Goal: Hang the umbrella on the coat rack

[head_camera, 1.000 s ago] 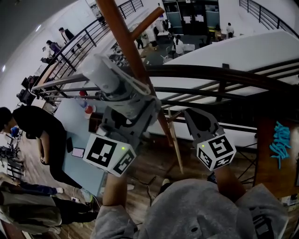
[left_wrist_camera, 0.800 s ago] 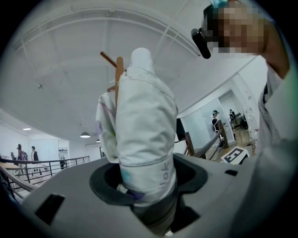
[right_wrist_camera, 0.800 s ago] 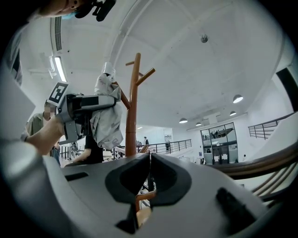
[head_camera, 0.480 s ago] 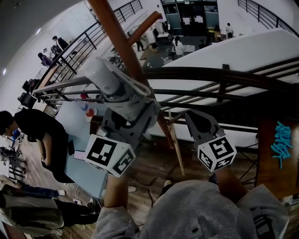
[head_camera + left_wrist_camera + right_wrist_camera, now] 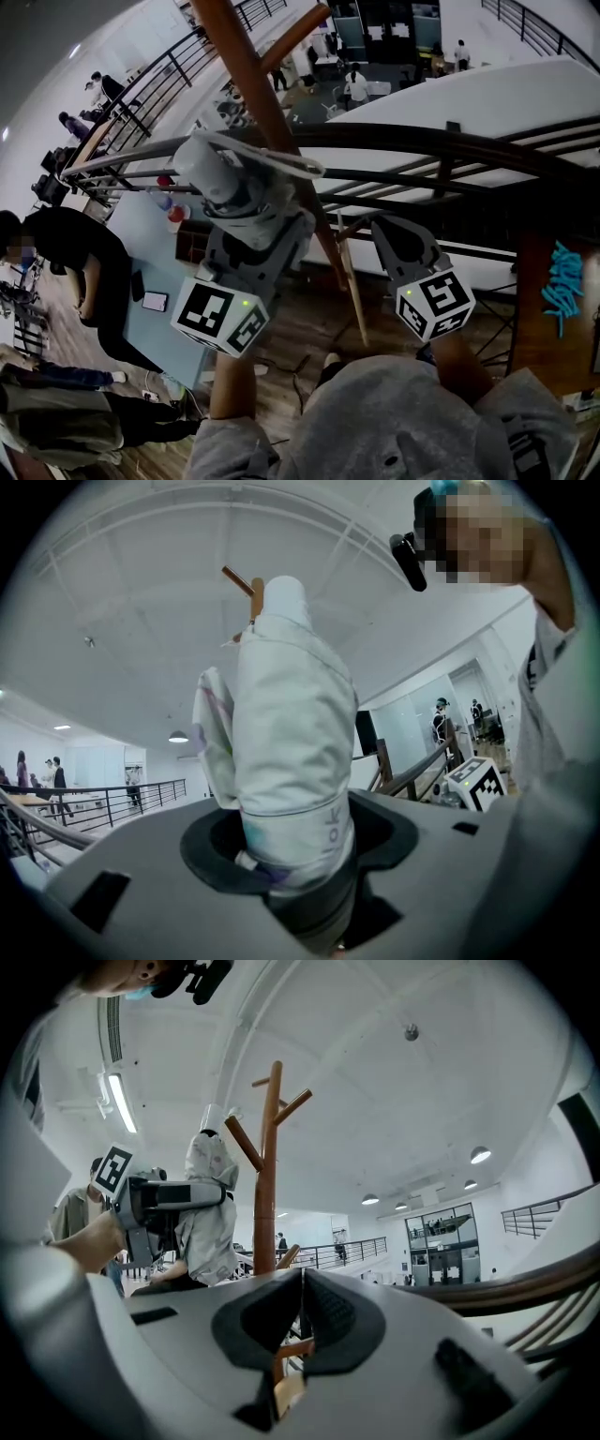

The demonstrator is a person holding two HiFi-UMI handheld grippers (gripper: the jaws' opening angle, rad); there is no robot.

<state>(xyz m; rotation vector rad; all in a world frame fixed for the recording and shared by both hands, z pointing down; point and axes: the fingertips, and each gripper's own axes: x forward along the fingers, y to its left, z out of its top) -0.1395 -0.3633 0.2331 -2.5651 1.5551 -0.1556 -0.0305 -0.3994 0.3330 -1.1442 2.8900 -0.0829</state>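
Clamping white folded fabric umbrella [image 5: 286, 742] upright along its jaws, left gripper [image 5: 292, 874] sits nearer brown wooden coat rack [image 5: 270, 1166]; peg just beyond umbrella tip. Right gripper [image 5: 300, 1326] pinched together, empty.

A dark railing [image 5: 469, 142] and a blue table [image 5: 148, 251].

The umbrella [image 5: 225, 173] is white, with faint lilac and teal marks low on its folded cloth in the left gripper view [image 5: 286, 752]. The coat rack [image 5: 258, 89] is warm reddish-brown wood. The left gripper [image 5: 248, 220] and right gripper [image 5: 394, 234] are grey with black-lined jaws. Each carries a white cube with black square markers and a small green light. At the right edge lies a bright teal bundle [image 5: 562, 281]. The railing [image 5: 450, 141] is dark.
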